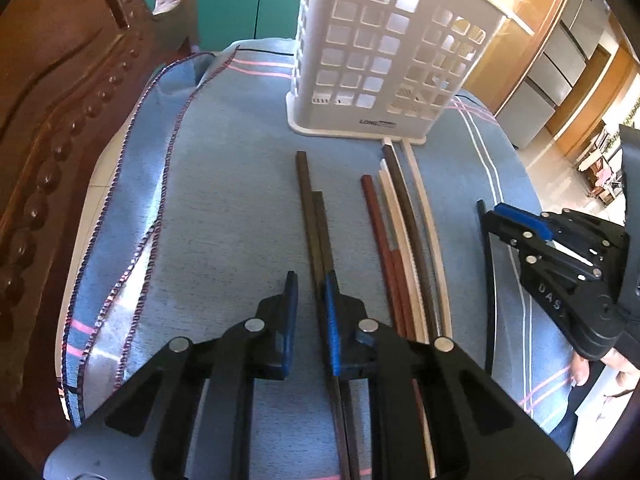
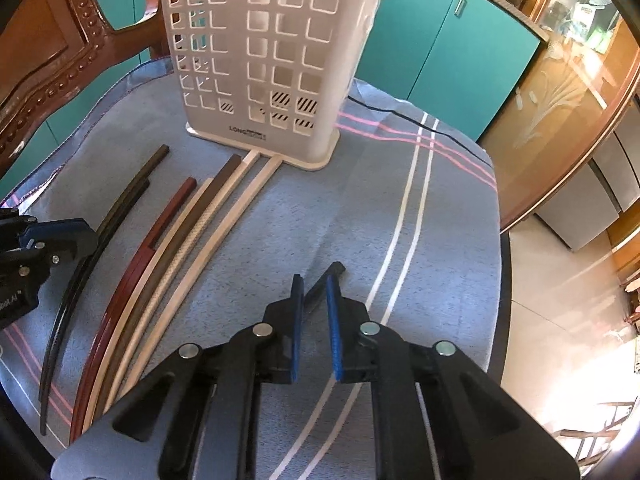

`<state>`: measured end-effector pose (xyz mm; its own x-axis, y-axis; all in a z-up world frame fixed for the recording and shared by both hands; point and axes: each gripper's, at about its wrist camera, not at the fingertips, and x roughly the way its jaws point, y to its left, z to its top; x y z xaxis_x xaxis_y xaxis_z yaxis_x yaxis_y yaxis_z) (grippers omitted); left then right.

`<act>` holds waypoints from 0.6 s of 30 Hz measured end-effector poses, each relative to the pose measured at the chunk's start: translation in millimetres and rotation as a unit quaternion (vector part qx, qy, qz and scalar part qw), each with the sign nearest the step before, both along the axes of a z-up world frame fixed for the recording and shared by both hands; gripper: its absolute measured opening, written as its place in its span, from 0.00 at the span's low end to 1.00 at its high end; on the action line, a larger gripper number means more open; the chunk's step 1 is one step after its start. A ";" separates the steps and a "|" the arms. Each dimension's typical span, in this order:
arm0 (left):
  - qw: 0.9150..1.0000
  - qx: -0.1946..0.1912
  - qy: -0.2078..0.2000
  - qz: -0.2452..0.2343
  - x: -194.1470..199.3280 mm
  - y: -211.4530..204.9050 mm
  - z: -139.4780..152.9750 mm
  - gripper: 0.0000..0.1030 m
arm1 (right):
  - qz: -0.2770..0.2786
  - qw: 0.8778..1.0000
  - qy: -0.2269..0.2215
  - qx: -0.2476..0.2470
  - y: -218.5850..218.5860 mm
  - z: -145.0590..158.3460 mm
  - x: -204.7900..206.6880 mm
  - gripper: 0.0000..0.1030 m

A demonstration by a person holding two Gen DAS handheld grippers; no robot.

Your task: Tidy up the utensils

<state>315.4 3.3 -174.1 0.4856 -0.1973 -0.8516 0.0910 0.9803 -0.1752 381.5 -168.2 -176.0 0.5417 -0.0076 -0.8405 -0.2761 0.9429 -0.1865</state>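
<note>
Left gripper (image 1: pixel 310 280) has its jaws narrowed around the dark pair (image 1: pixel 310 208) of chopsticks at the worktop's centre, though contact isn't clear. The mixed bundle (image 1: pixel 404 240) lies at its 2 o'clock. Right gripper (image 2: pixel 314 280), jaws narrow, straddles a black stick (image 2: pixel 334 270). Both should pinch squarely before lifting toward the holder (image 2: pixel 260 60) at 12 o'clock

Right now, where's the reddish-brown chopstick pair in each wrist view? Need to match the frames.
Left wrist: reddish-brown chopstick pair lies right of centre, beside the dark pair running between the left gripper fingers.
Right wrist: same pair lies left of centre, curving toward the bottom-left edge.
Shared landmark: white utensil basket standing at the far ends of the chopsticks.
</note>
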 end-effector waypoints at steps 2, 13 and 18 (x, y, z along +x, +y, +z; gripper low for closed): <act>1.000 0.006 0.000 0.002 -0.6 -0.1 -0.5 0.20 | -0.002 1.000 -0.001 0.000 -1.5 1.6 0.0 0.12; 1.000 0.027 -0.008 0.012 3.4 -2.4 -0.4 0.27 | 0.005 1.000 0.002 -0.009 6.1 -3.4 -4.0 0.13; 0.999 0.038 -0.016 0.009 4.4 -11.0 0.4 0.27 | 0.011 1.000 0.005 -0.020 11.5 -8.6 -5.3 0.16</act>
<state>319.8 -7.7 -173.8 0.5158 -0.1236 -0.8478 0.0781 0.9922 -0.0972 376.2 -156.7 -184.7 0.5333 -0.0299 -0.8454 -0.2992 0.9281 -0.2215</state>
